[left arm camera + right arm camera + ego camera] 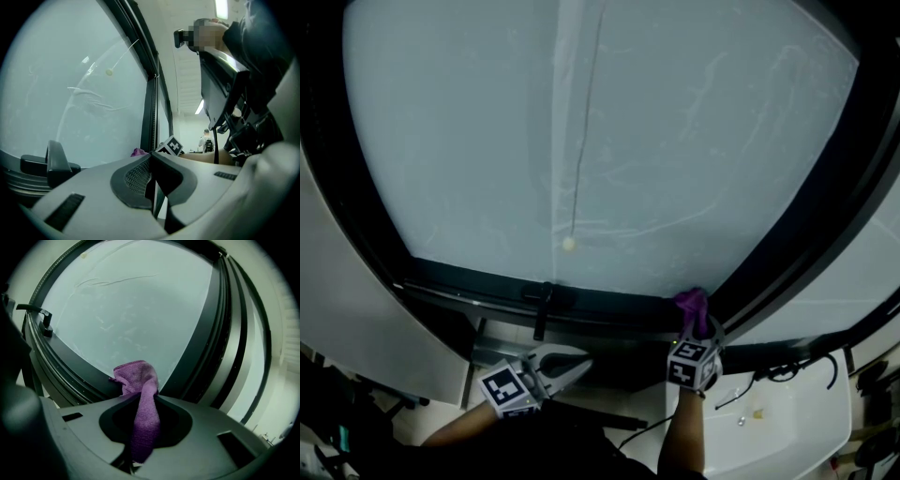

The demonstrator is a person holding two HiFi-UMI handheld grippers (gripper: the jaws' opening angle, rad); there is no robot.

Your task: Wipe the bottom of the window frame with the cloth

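A purple cloth (693, 306) is pinched in my right gripper (699, 328), which is shut on it. The cloth's bunched end presses on the dark bottom window frame (609, 305) near its right corner, beside the upright post. In the right gripper view the cloth (139, 379) runs up out of the jaws onto the bottom frame (77, 376). My left gripper (581, 364) hangs below the frame, left of the right one, shut with nothing in it. From the left gripper view a bit of the cloth (137, 152) and the right gripper's marker cube (171, 146) show past the closed jaws.
A black window handle (545, 307) sticks out of the bottom frame left of the cloth. A pull cord with a bead (569, 244) hangs before the glass. A white surface (797, 422) with cables lies at lower right. A person (205, 138) stands far off.
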